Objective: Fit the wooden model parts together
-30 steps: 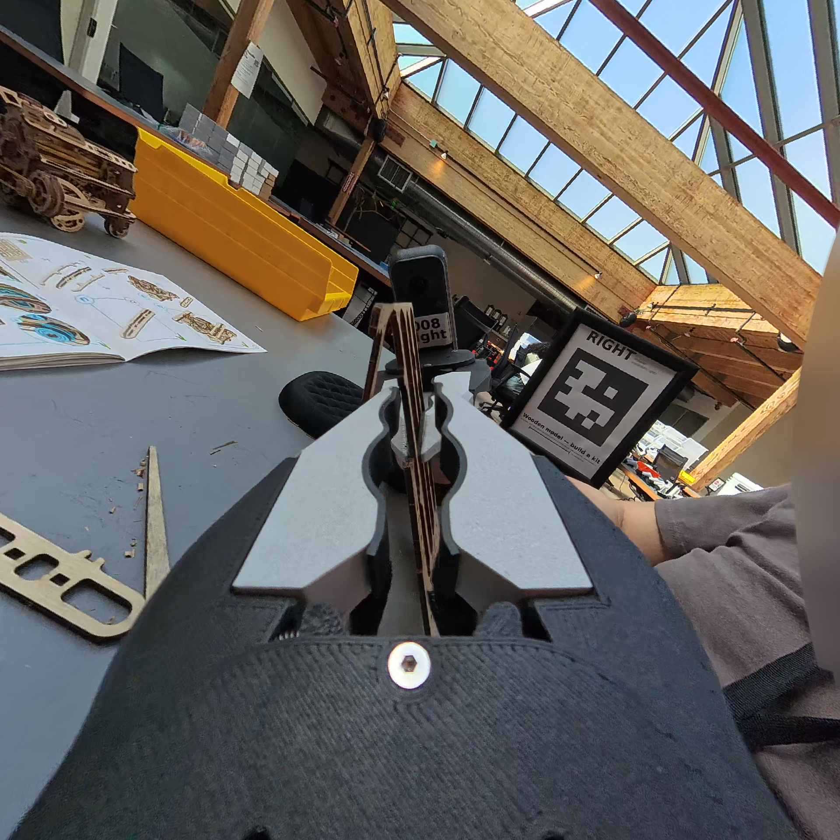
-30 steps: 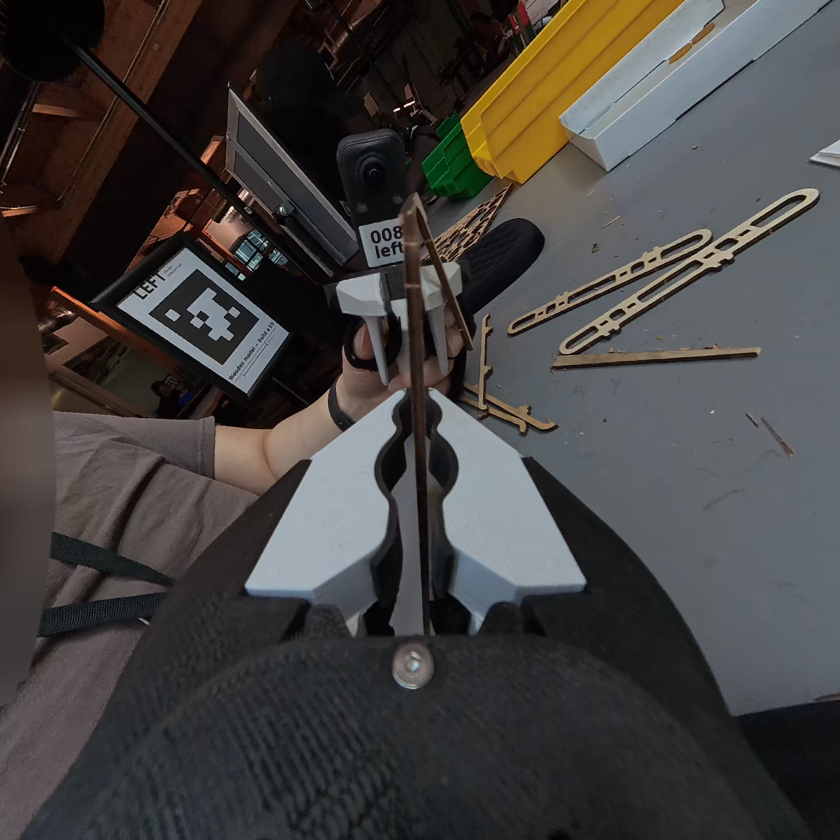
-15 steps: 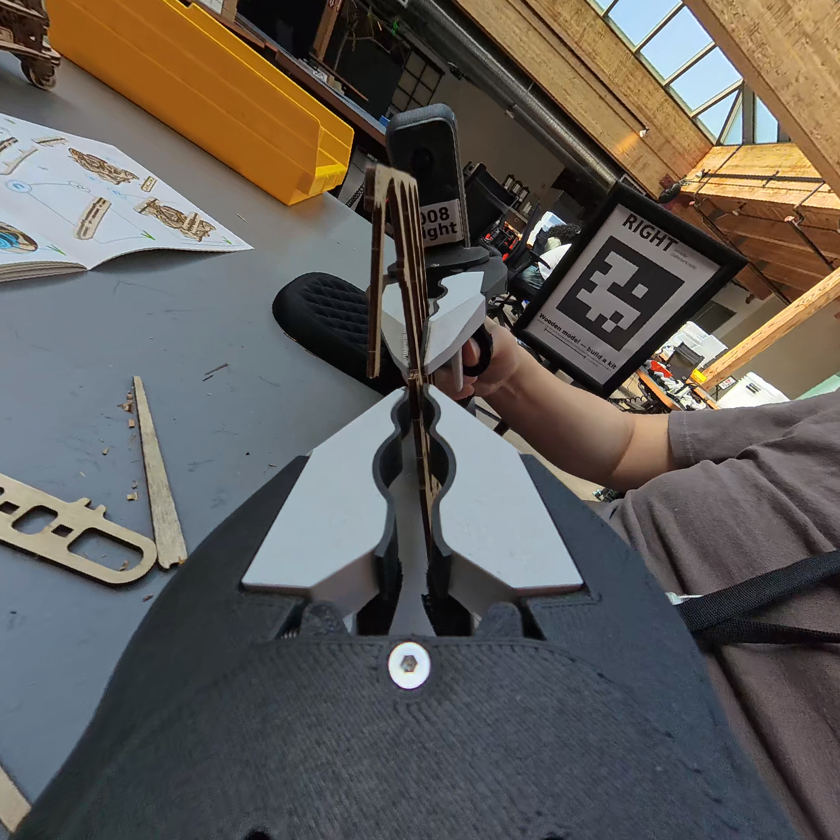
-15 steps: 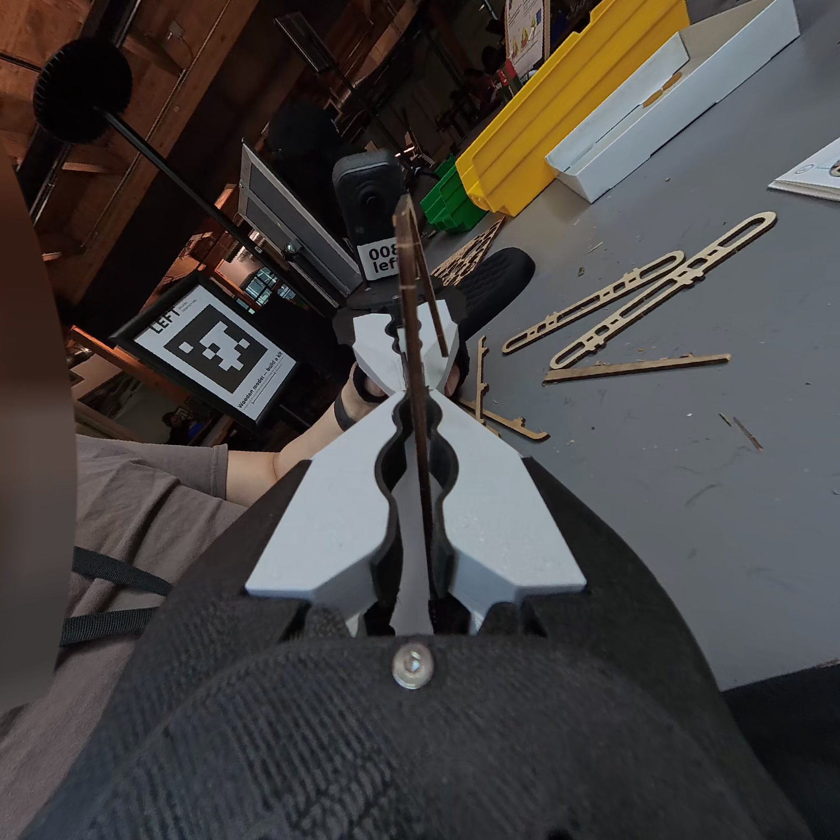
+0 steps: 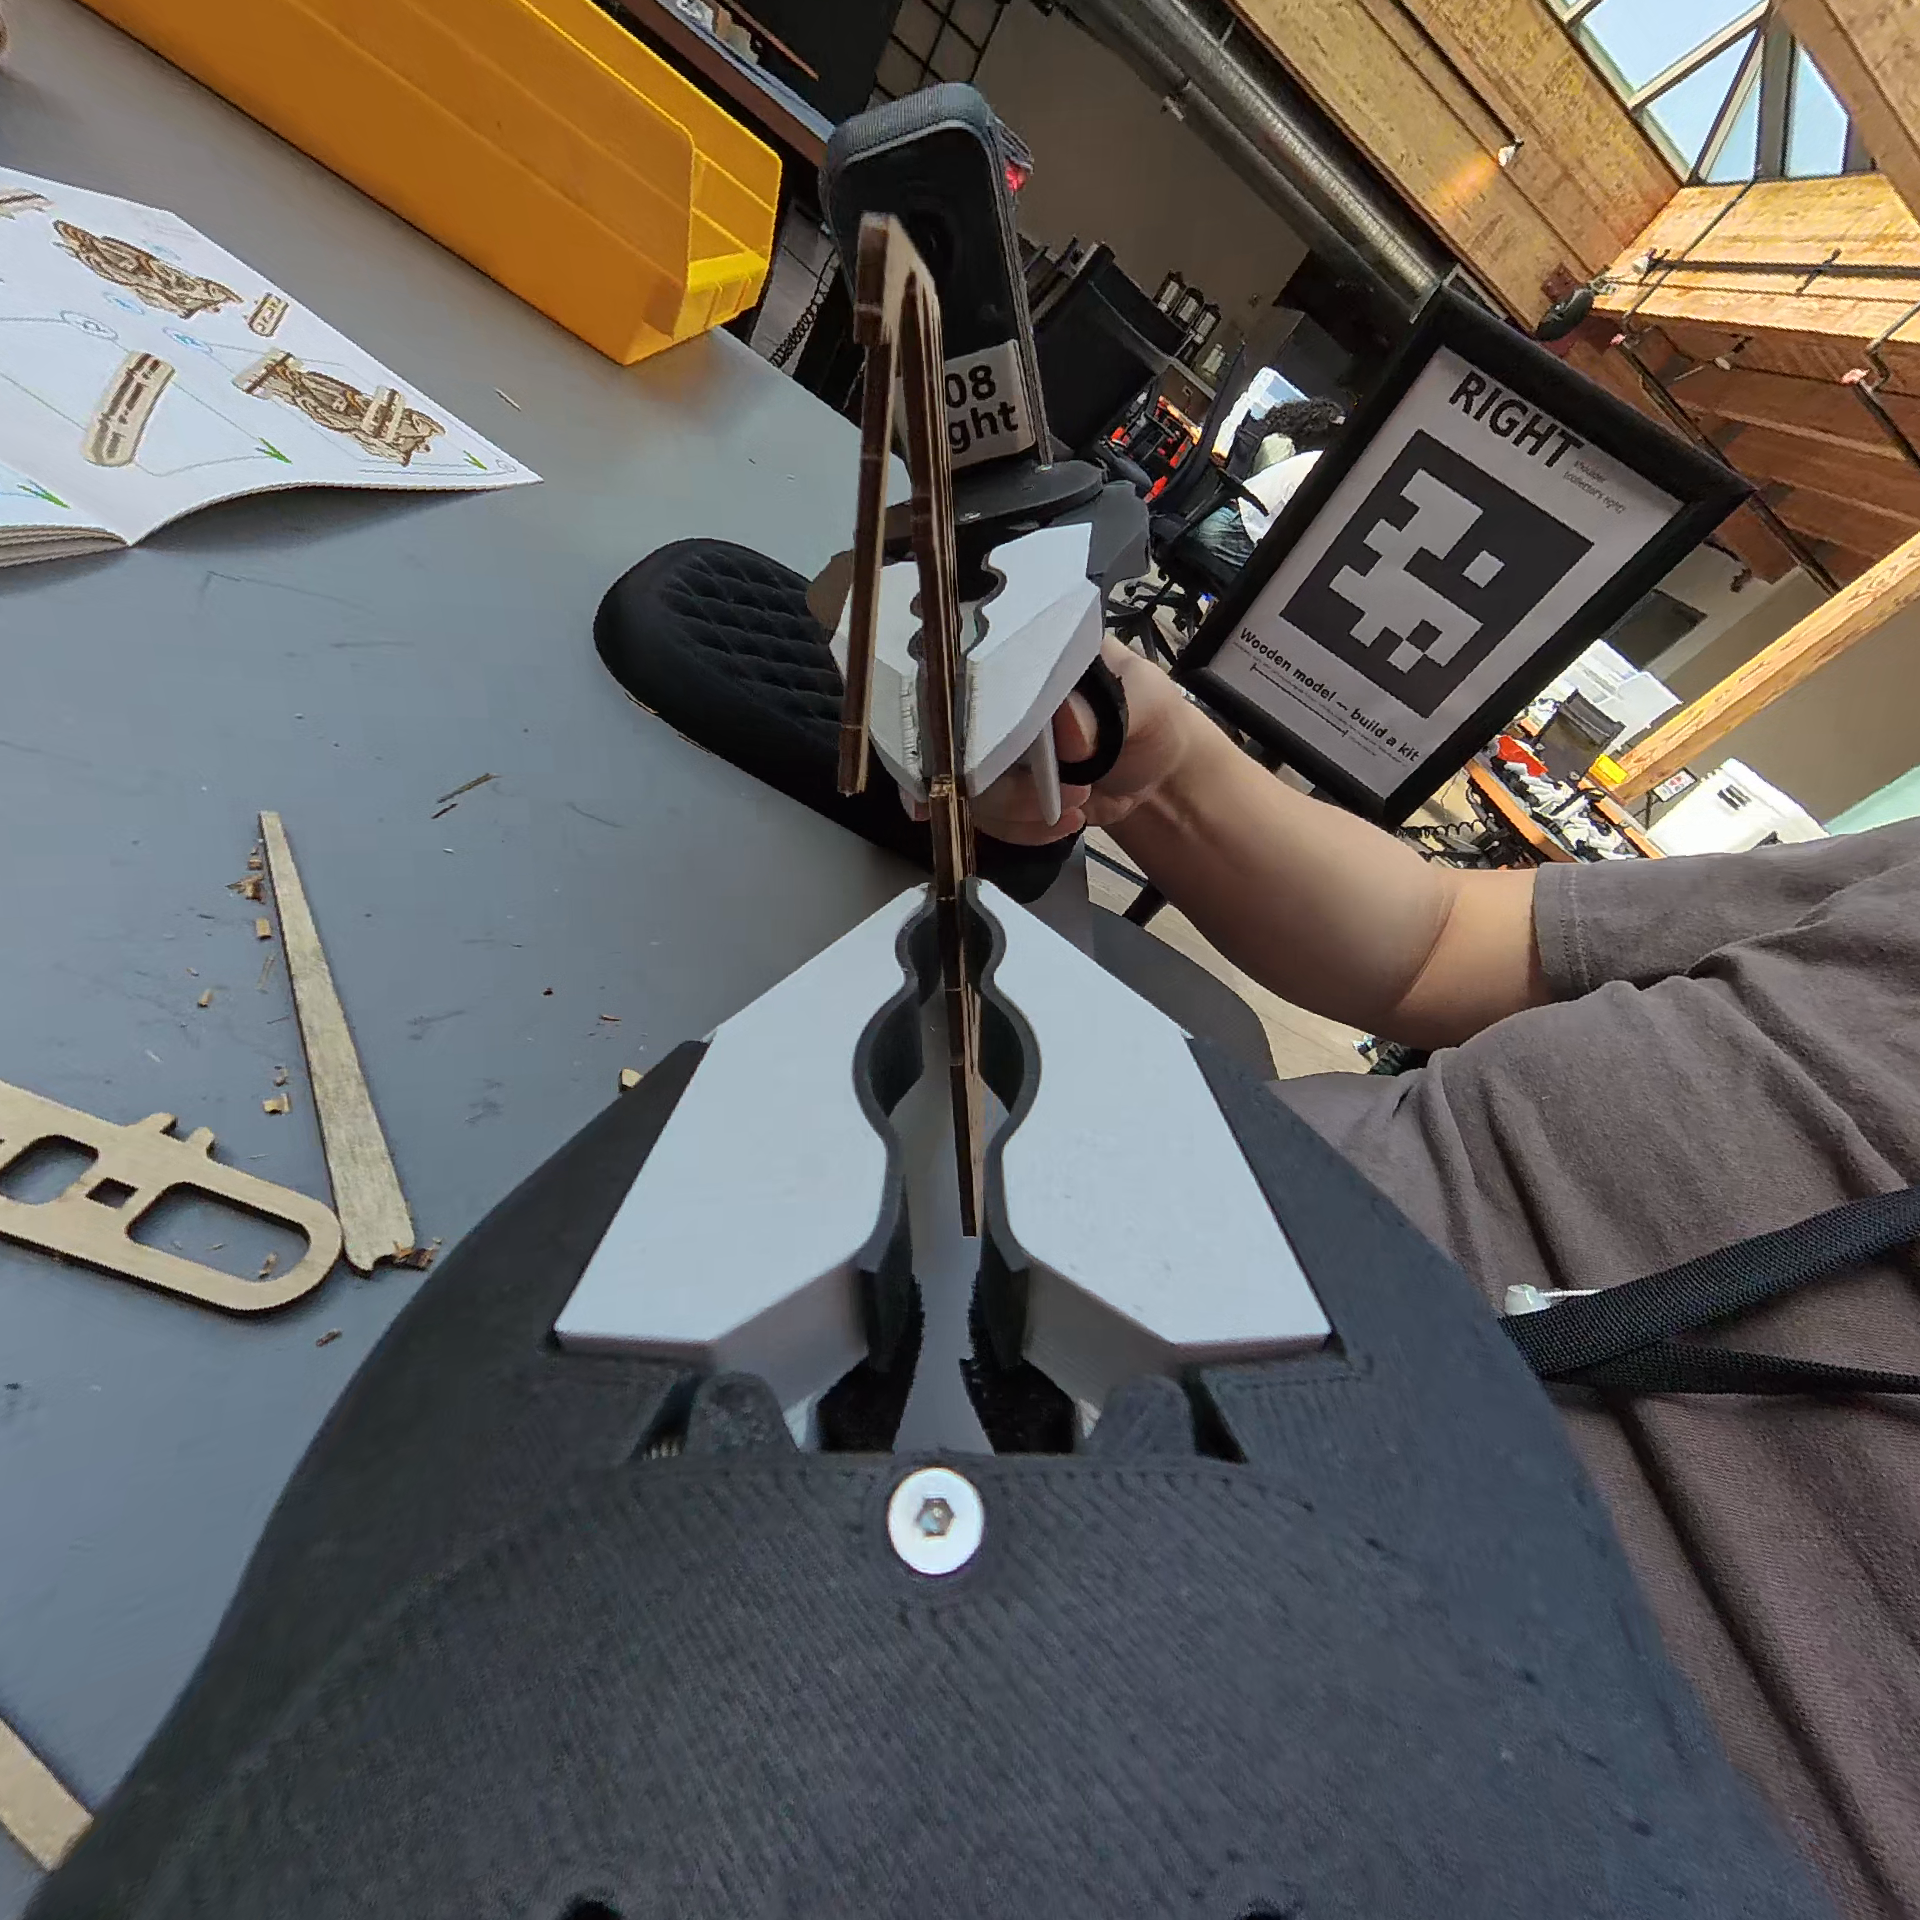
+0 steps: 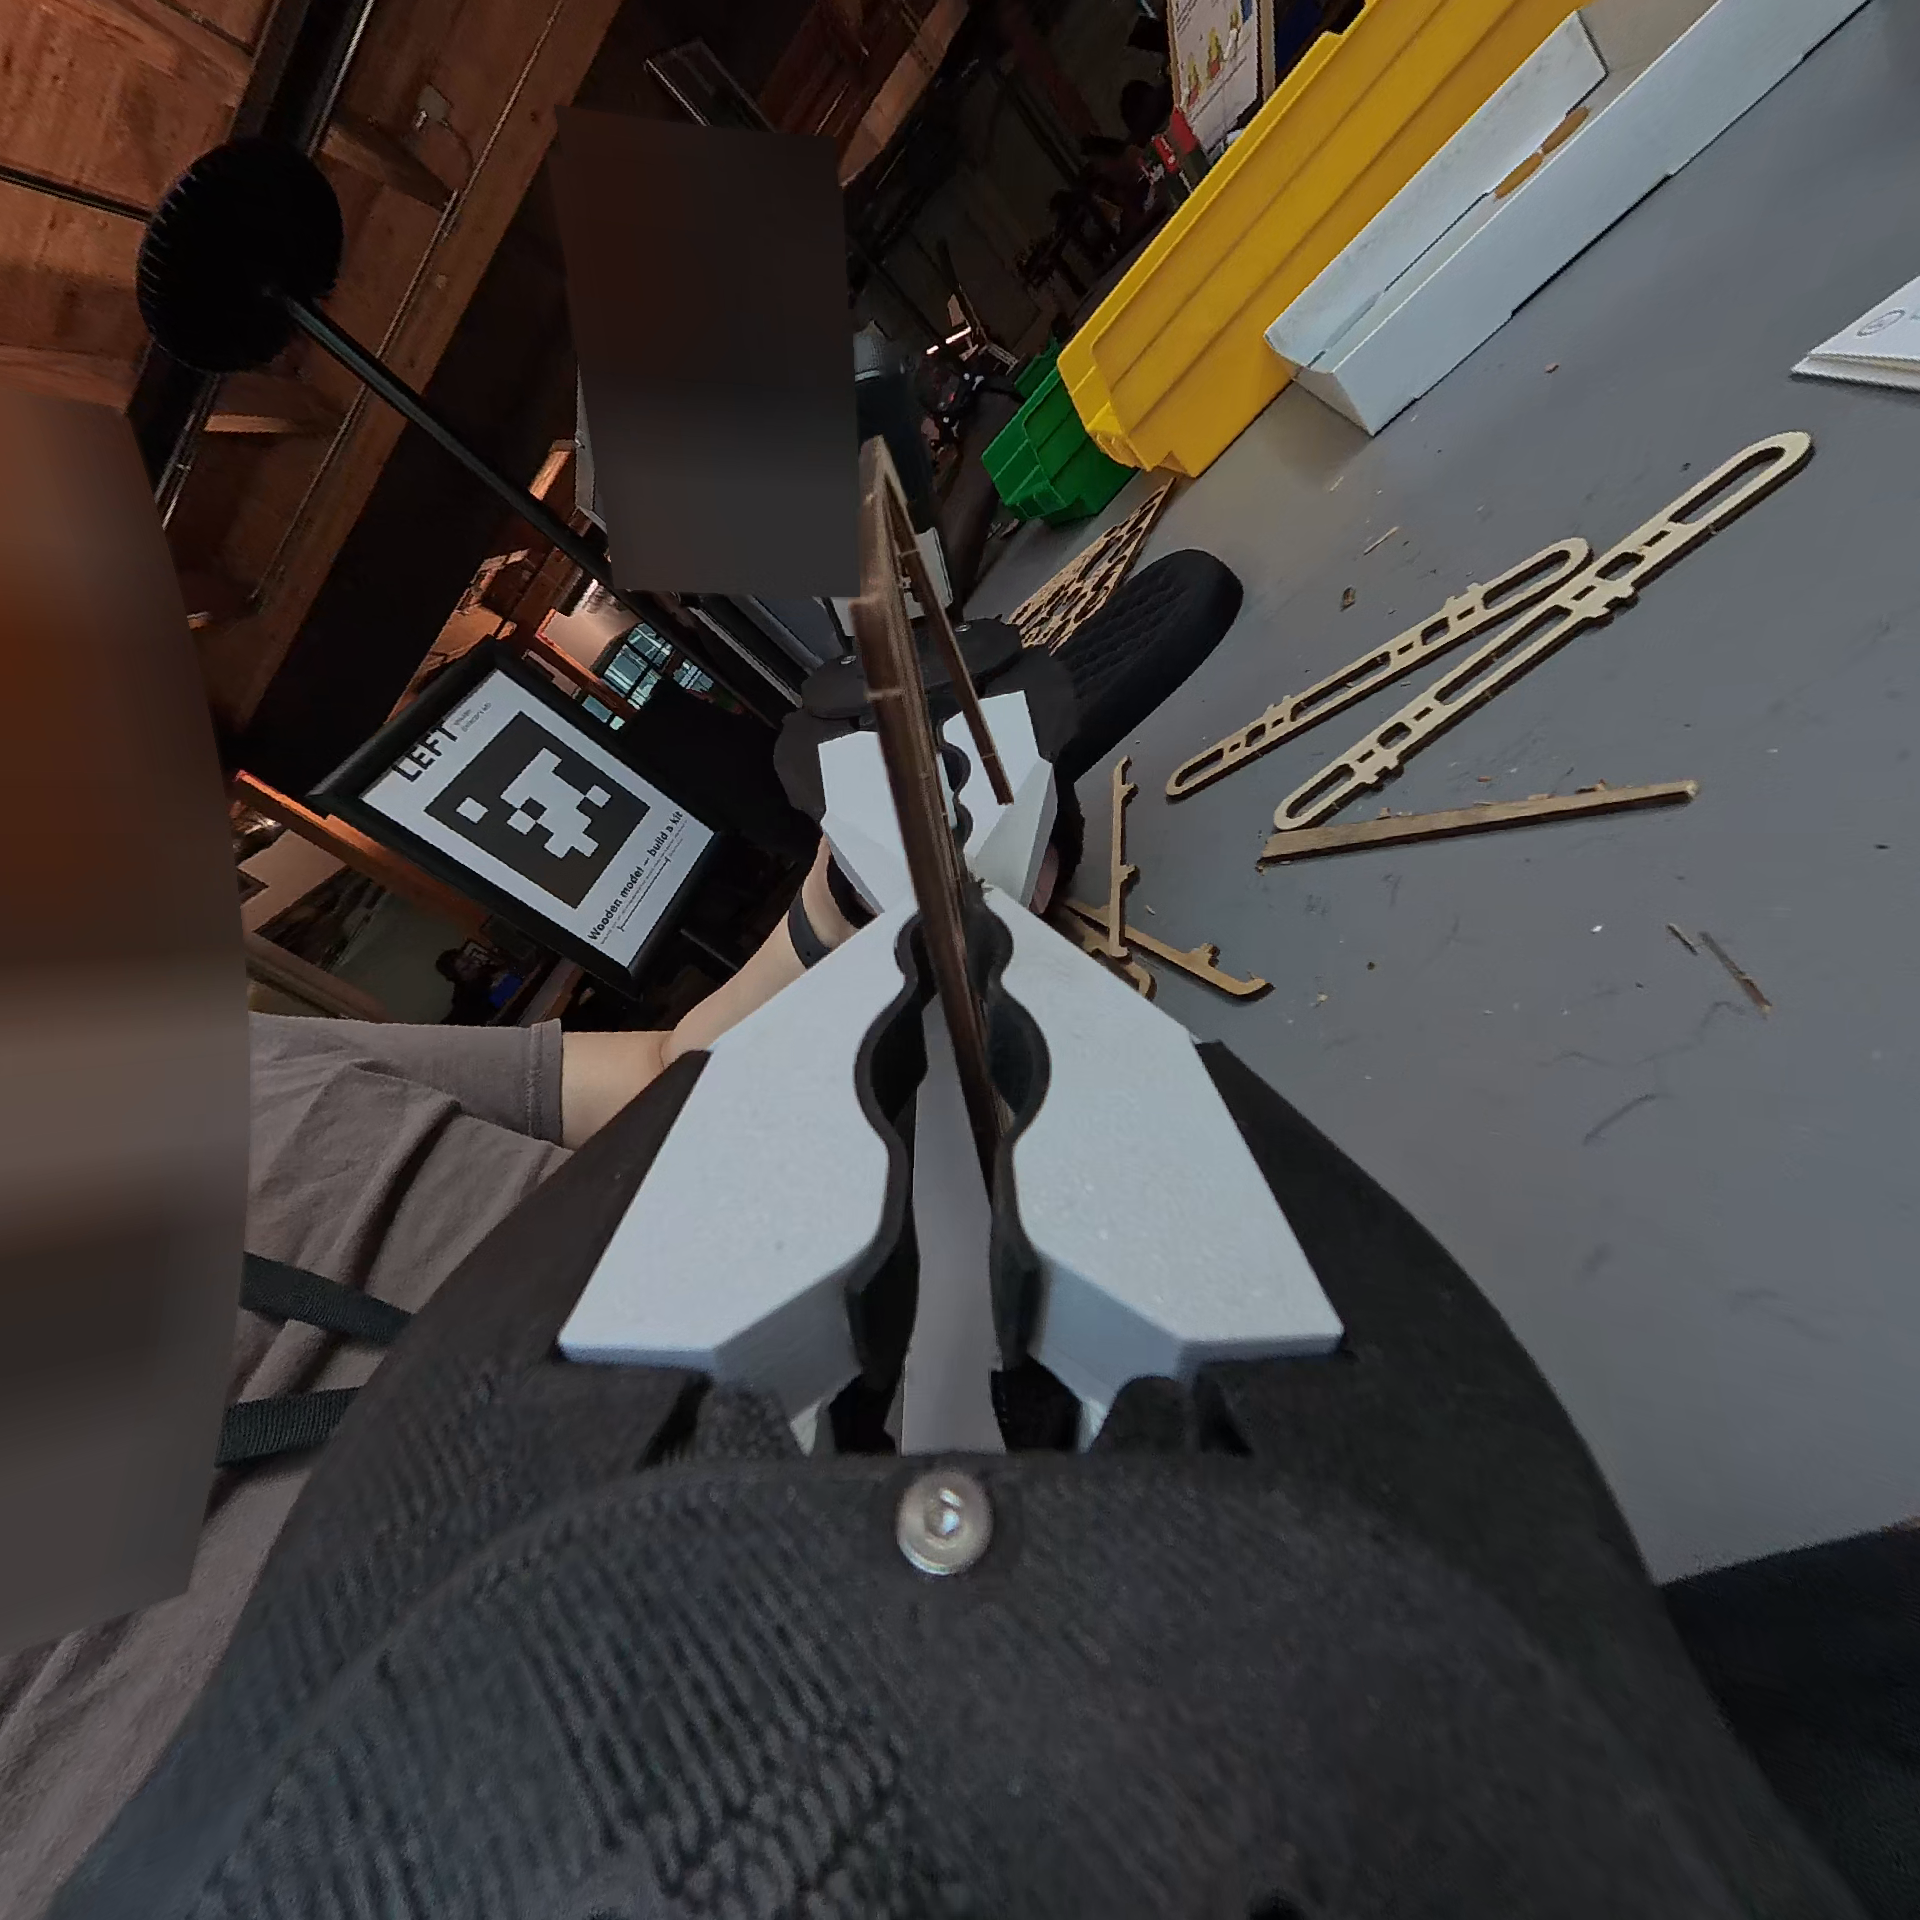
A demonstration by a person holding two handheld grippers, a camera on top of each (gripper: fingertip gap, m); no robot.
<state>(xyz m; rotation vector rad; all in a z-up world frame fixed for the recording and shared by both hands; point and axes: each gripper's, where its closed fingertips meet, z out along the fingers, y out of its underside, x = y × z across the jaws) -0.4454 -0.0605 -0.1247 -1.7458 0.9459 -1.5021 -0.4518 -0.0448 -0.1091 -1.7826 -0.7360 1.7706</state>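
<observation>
Both clenched on one wooden assembly [image 5: 940, 665] held edge-on above the counter [image 5: 364, 727], left gripper [image 5: 948, 904] and right gripper [image 6: 948, 914] have closed in nose-to-nose since a second ago, so press-fitting looks underway.

Daylight from skylights [image 5: 1714, 94] in the upper right makes the left wrist view bright and sharp. The right wrist view is dimmer, its upper left in brown shadow. Both bend strongly at the edges; blurred patches cover the right view's left side.
</observation>
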